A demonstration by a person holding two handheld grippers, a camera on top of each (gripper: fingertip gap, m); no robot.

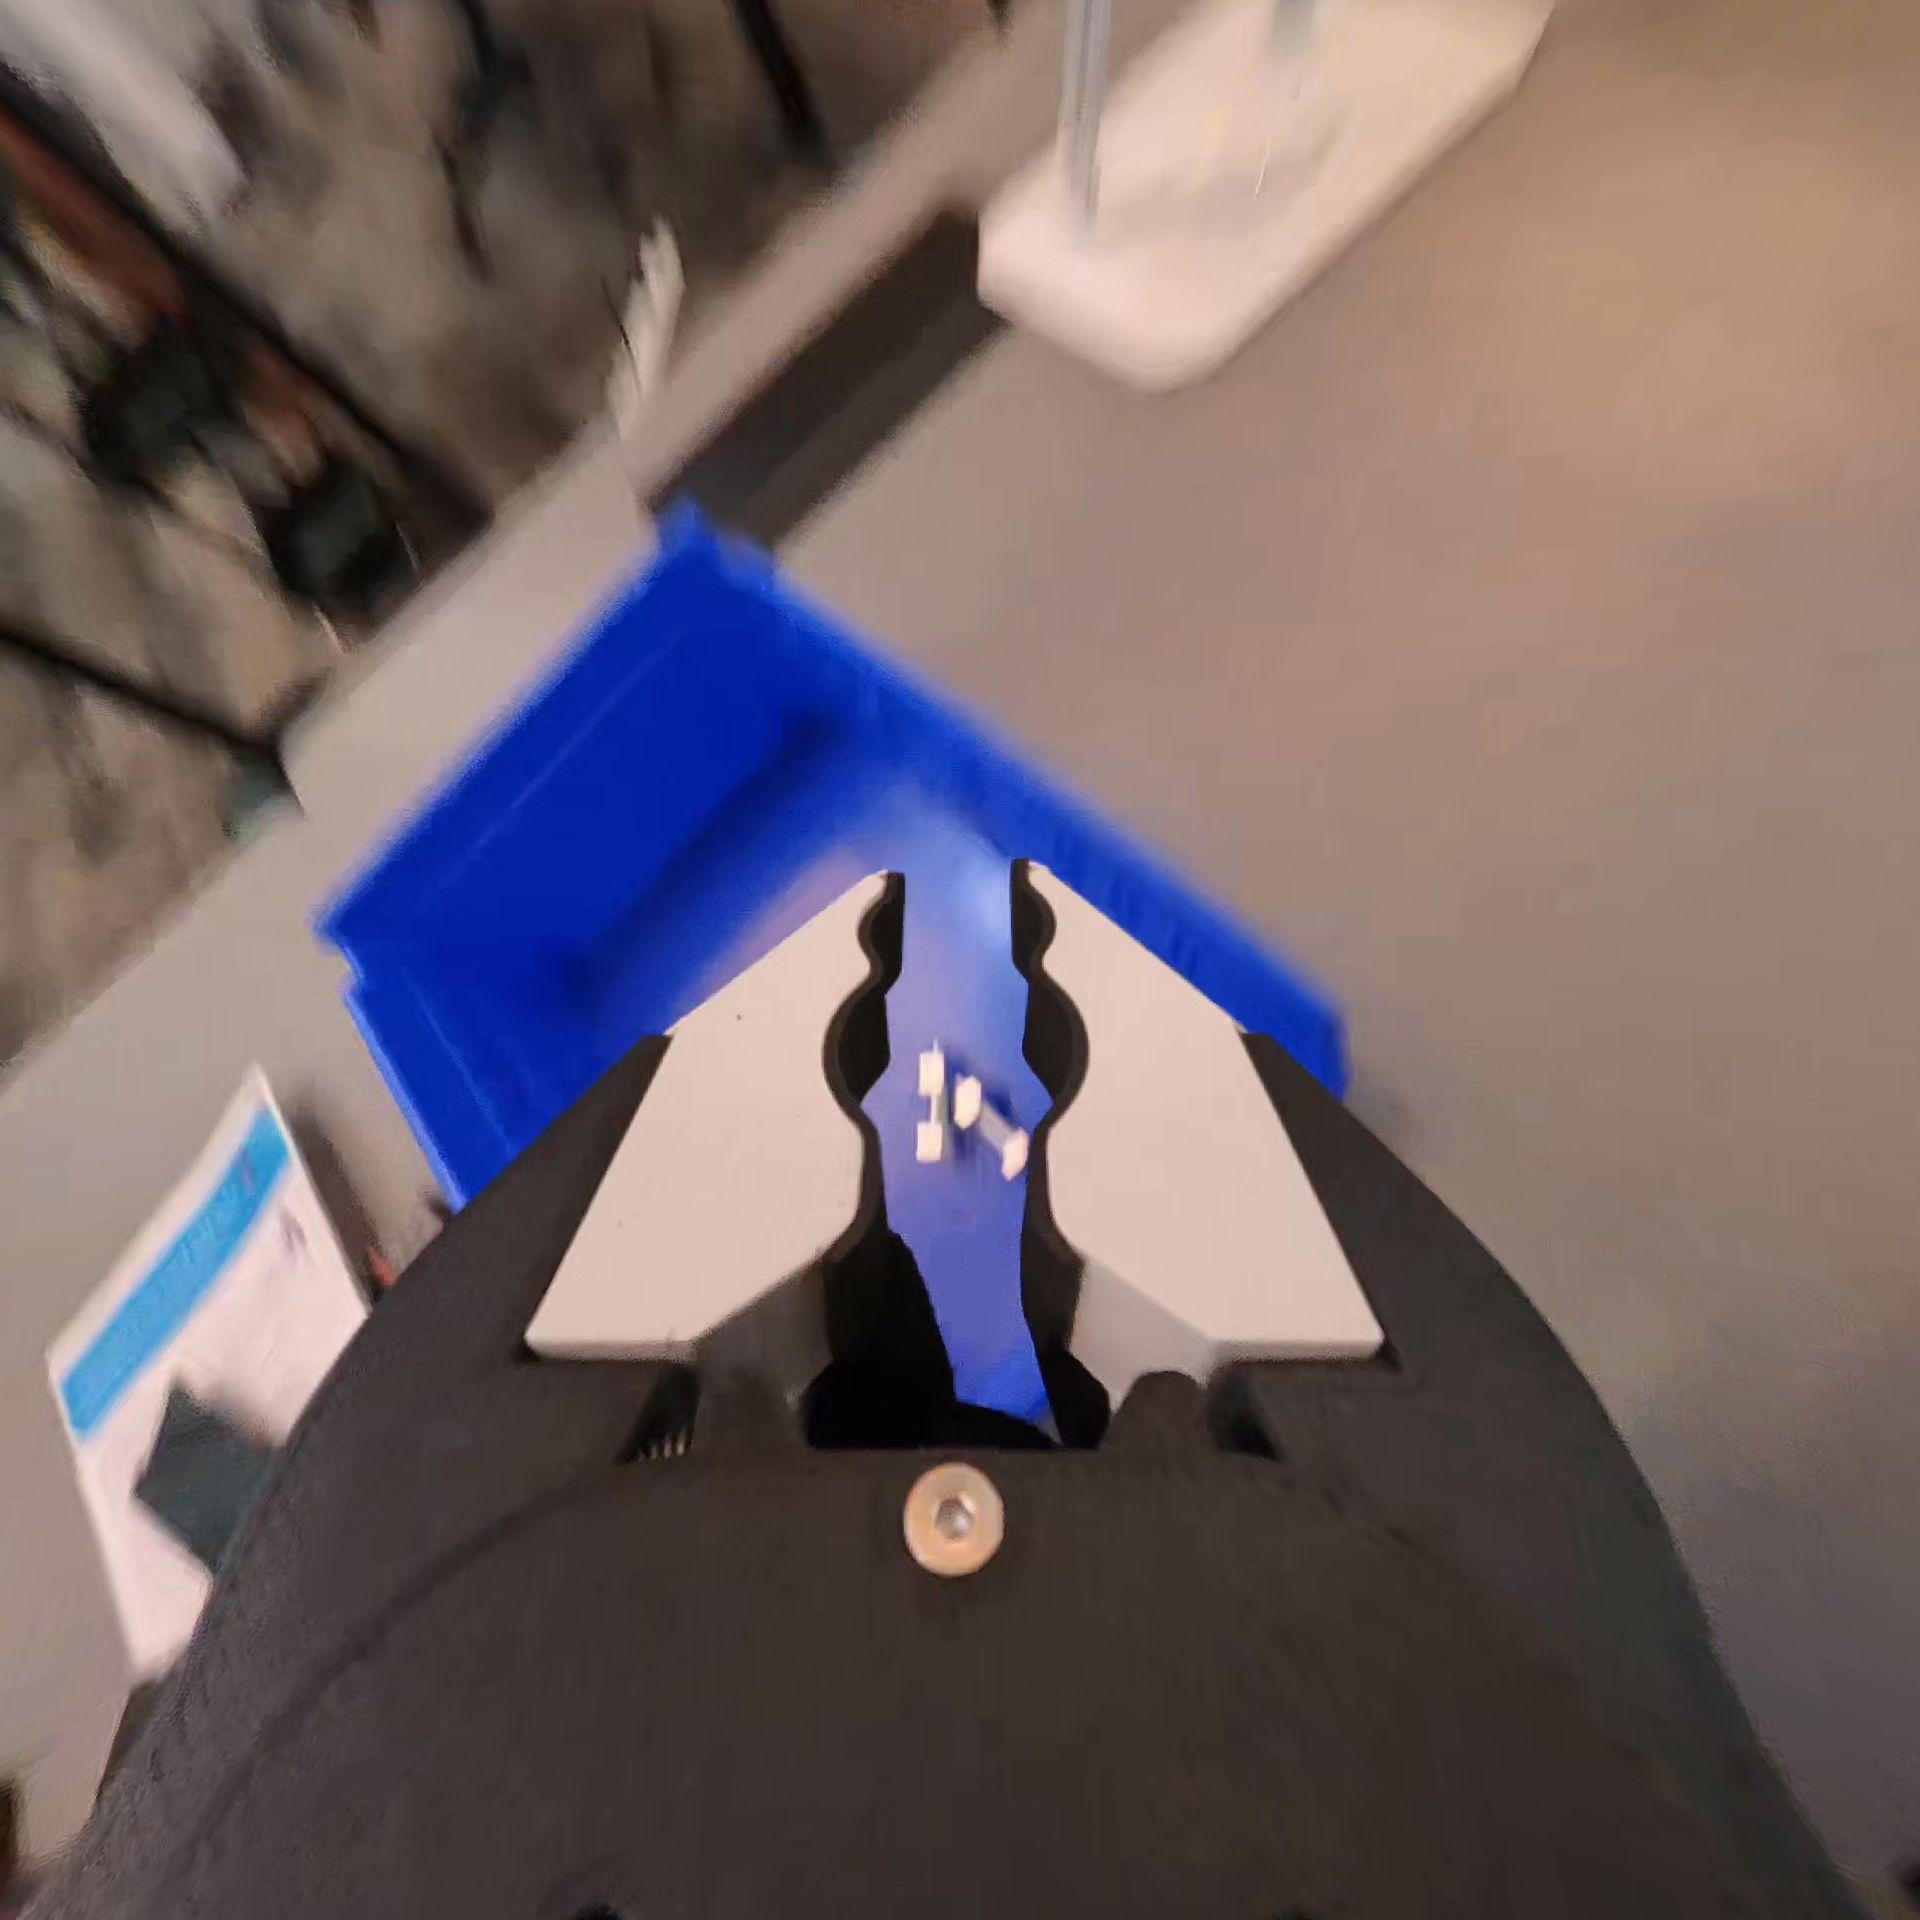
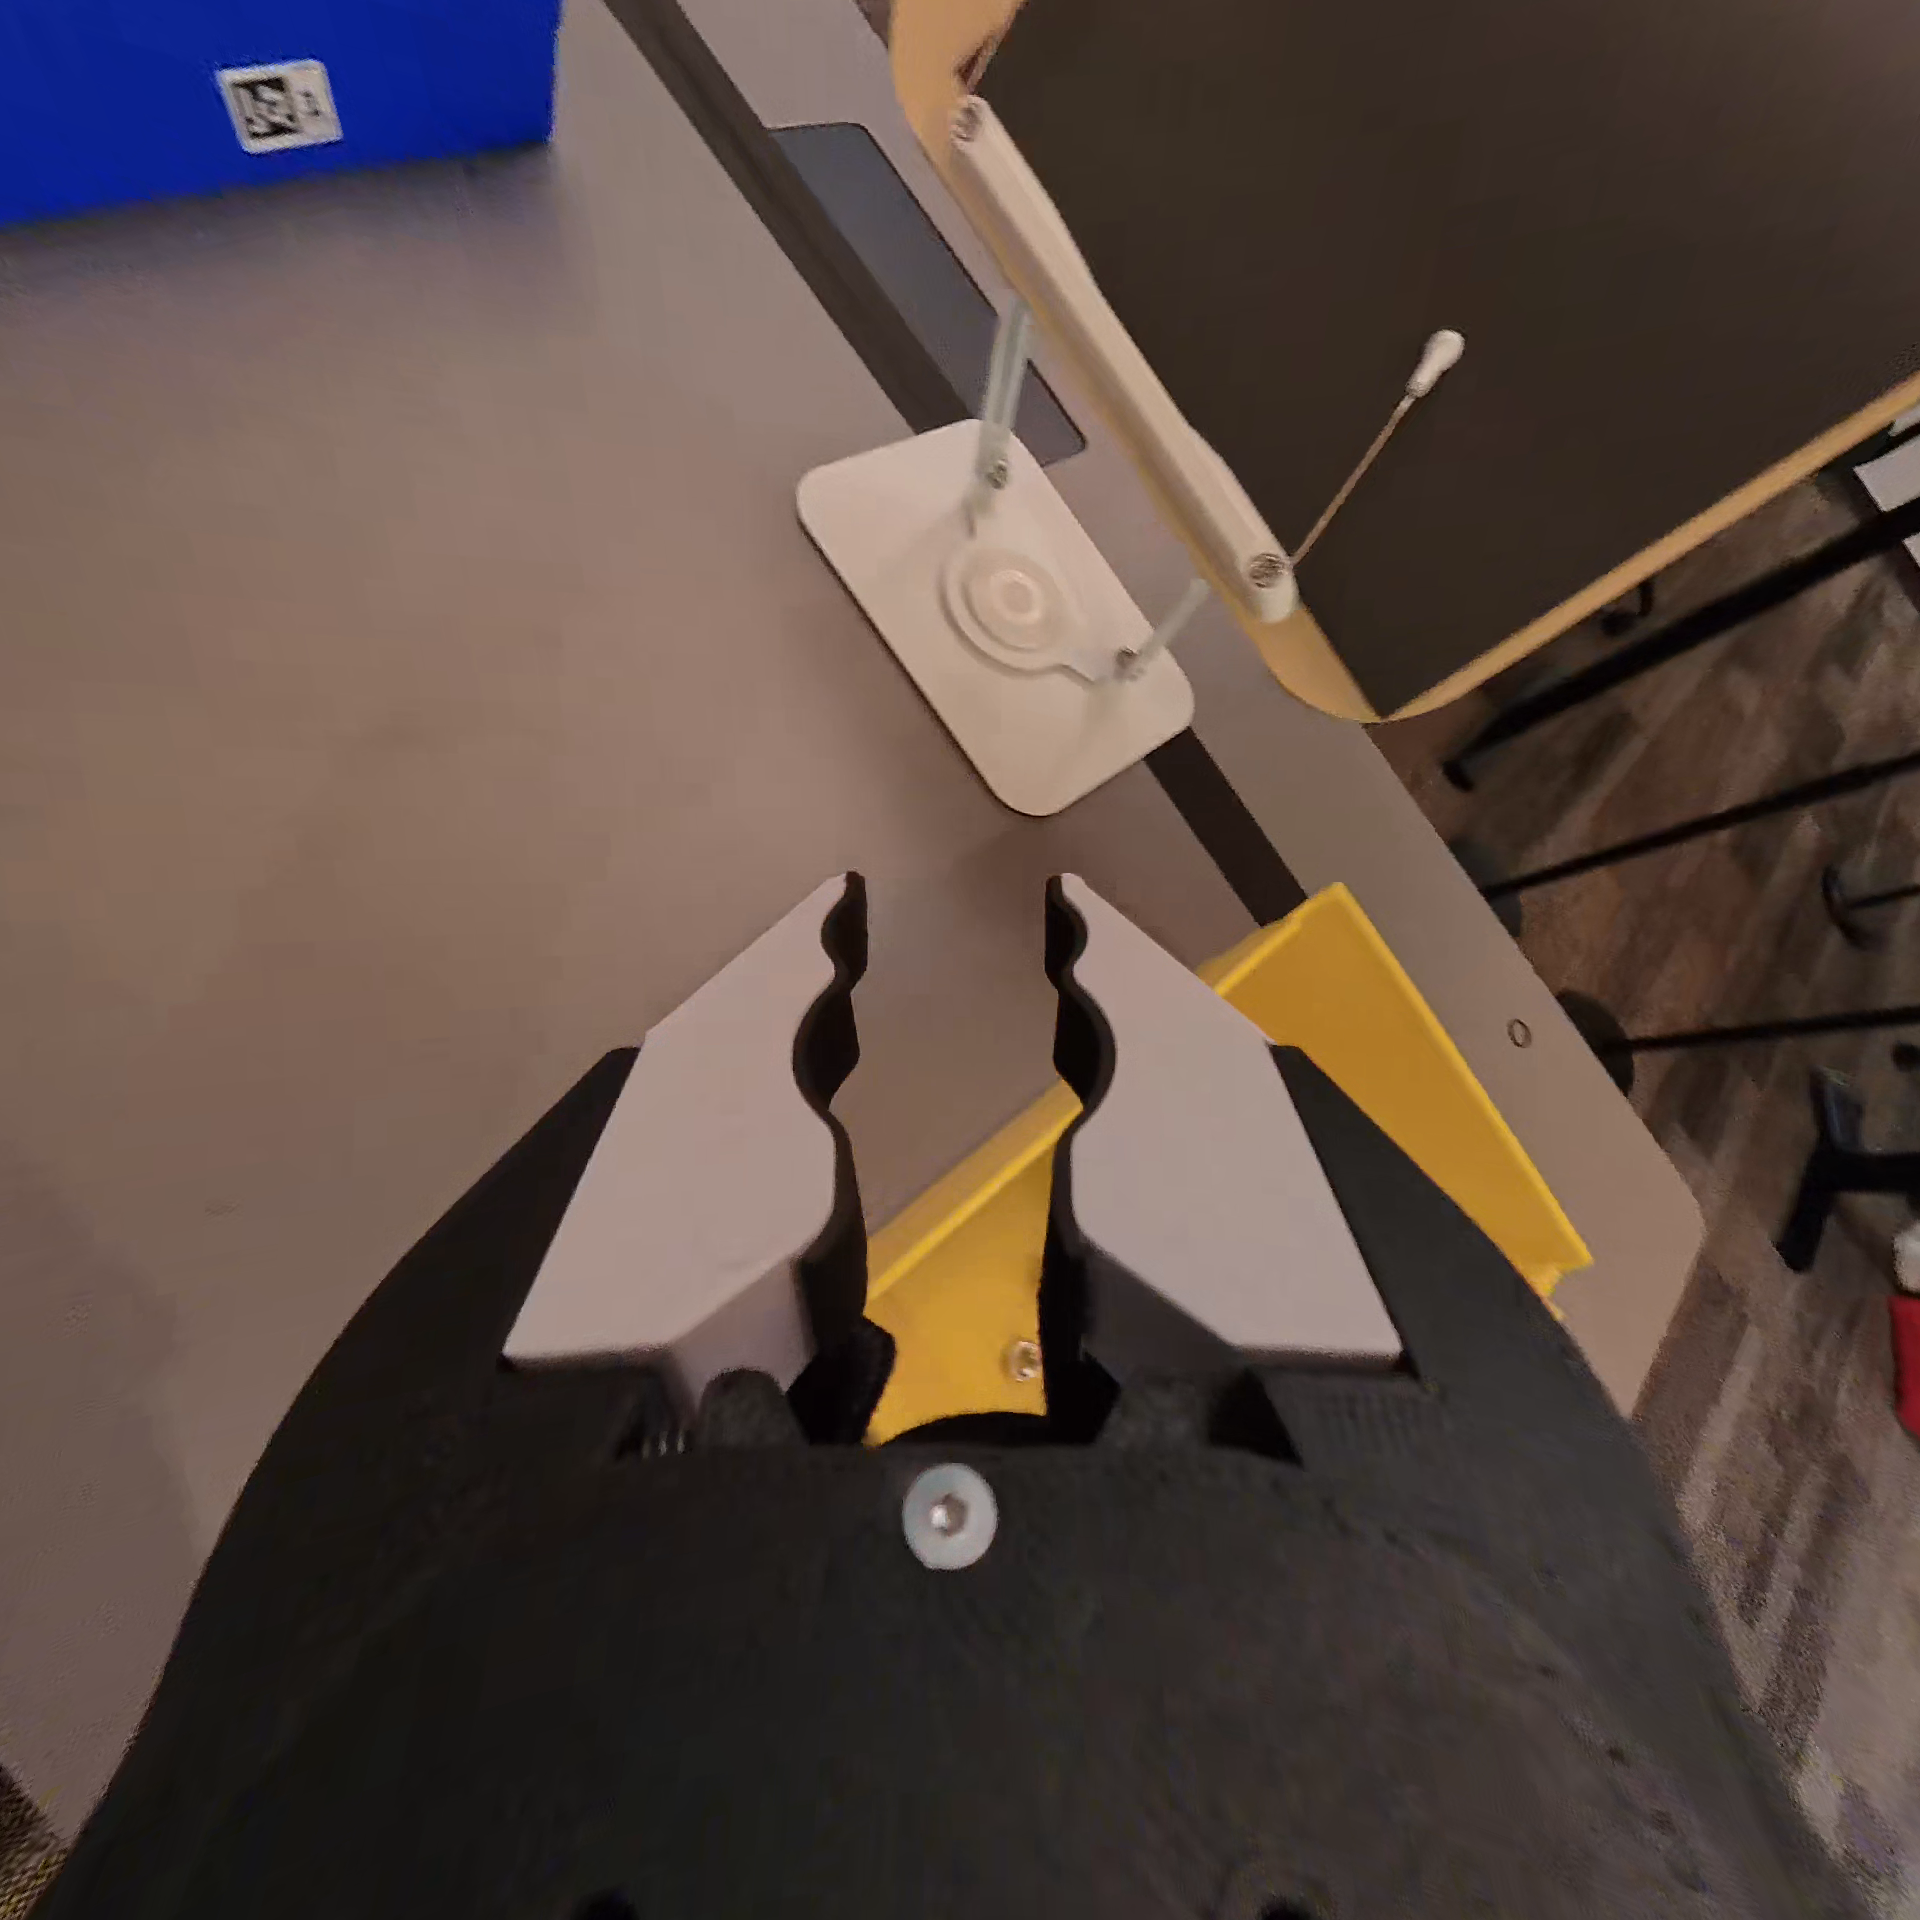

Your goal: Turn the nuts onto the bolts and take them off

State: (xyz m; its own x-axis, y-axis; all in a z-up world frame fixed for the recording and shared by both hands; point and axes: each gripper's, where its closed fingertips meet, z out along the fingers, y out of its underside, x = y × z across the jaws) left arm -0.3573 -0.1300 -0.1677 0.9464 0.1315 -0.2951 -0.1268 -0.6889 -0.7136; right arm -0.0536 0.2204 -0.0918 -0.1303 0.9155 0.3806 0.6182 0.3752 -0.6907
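Left gripper (image 1: 956, 883) above blue bin (image 1: 665, 790), fingers slightly parted, empty; small pale bolts (image 1: 961, 1112) on bin floor, blurred. Right gripper (image 2: 954, 894) fingers apart, empty, over yellow bin (image 2: 1382, 1081) holding nut (image 2: 1023, 1357). White lamp base (image 2: 914, 551) beyond, near edge. Grey worktop (image 2: 416, 644); printed sheet (image 1: 197, 1299) beside blue bin; wood-pattern floor (image 2: 1745, 1455).

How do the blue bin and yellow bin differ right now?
The blue bin sits under the left gripper and holds small pale hardware pieces; the yellow bin sits under the right gripper, showing one small metal piece. Blue's view is motion-blurred, yellow's sharp. Both rest on the grey table; both grippers are open, empty.
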